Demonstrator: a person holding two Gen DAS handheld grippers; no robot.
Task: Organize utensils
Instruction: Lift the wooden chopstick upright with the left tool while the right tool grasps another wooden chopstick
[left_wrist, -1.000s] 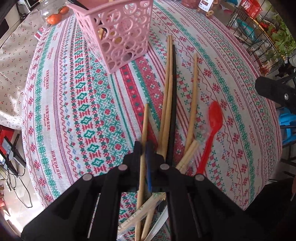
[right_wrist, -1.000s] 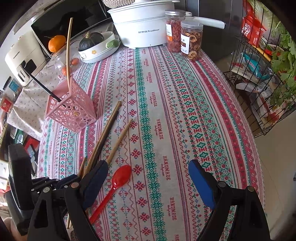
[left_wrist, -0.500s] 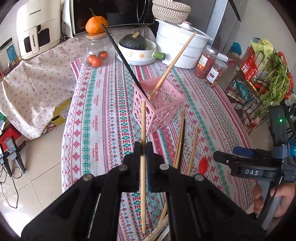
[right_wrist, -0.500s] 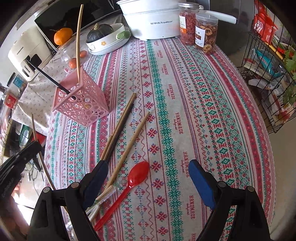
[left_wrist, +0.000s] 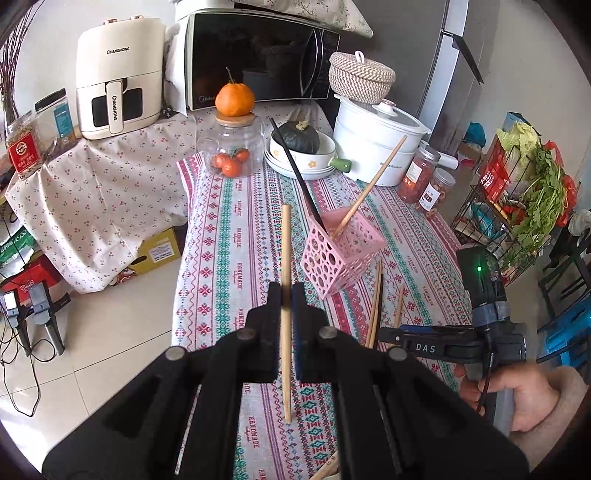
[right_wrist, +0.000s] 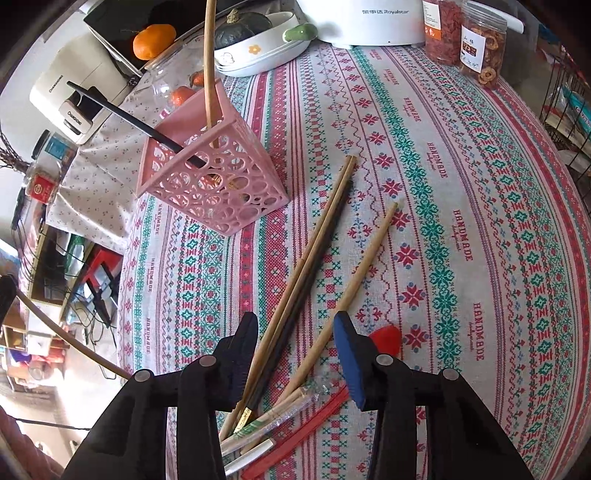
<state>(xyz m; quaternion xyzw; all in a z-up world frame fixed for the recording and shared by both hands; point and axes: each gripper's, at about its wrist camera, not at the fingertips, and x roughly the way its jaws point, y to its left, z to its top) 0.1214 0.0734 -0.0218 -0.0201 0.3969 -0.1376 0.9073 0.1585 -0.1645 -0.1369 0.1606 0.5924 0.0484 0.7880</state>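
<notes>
Your left tongs (left_wrist: 285, 295) are clamped on a single wooden chopstick (left_wrist: 285, 258), held near its middle so it stands almost upright between the pads, clear of the table (left_wrist: 221, 236). Your right tongs (right_wrist: 295, 328) are closing — the jaws point steeply down over the loose utensils, and a pair of wooden chopsticks (right_wrist: 314, 236), a black chopstick (right_wrist: 317, 254) lying against them and another lone wooden chopstick (right_wrist: 362, 266) sit between the pads, which I cannot see pressing on any of them.

Just beyond the right pad, the bowl of a red spoon (right_wrist: 386, 338) peeks out, its handle running back under the tongs. Beside it, close to the camera, lie wrapped disposable chopsticks (right_wrist: 273, 417) in clear plastic.

Further out on the patterned tablecloth stands the pink perforated basket (left_wrist: 343, 254), just beside the far tips of the loose chopsticks. It holds two pieces leaning against its rim — a black chopstick (left_wrist: 295, 173) tilted one way and a wooden one (left_wrist: 373, 184) tilted the other.

In the left wrist view your right hand (left_wrist: 524, 398) grips the handle of its tool at the table's edge. At the far end of the table are a glass jar of small oranges (left_wrist: 231, 155), a squash in a bowl (left_wrist: 299, 138) and a white pot (left_wrist: 376, 144).
</notes>
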